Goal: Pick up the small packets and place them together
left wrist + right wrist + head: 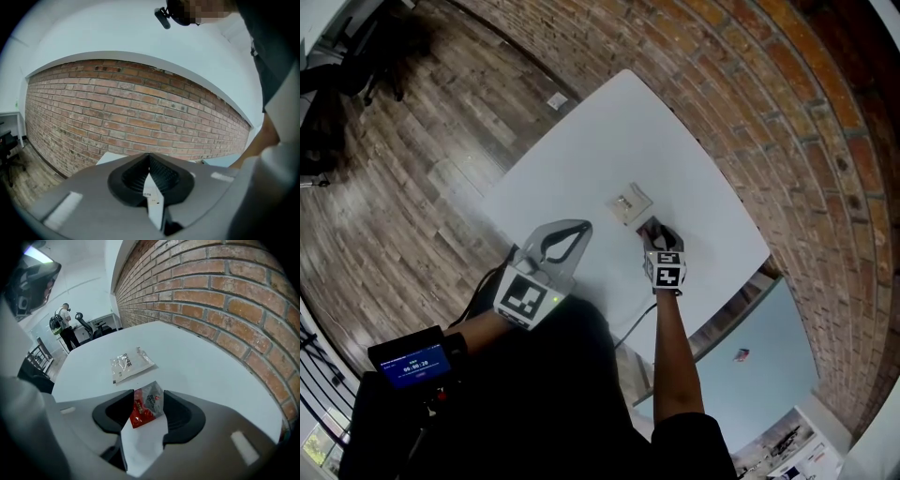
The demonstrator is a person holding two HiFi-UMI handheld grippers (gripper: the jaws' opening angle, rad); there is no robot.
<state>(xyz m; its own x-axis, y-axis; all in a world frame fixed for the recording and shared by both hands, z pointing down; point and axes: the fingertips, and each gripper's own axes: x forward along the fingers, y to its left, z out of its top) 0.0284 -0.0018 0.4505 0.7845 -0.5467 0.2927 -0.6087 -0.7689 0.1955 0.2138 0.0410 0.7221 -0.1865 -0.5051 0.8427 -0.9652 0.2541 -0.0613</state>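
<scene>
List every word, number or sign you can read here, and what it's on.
Nothing reads clearly.
On the red packet: white lettering, blurred.
On the clear packet: dark print, blurred.
On the white packet: tiny print, unreadable.
On the blue screen: digits too small.

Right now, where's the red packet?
In the right gripper view, the red packet is between the right claw's parted jaws over the white table, just short of the clear packet, with the brick wall to its right.
</scene>
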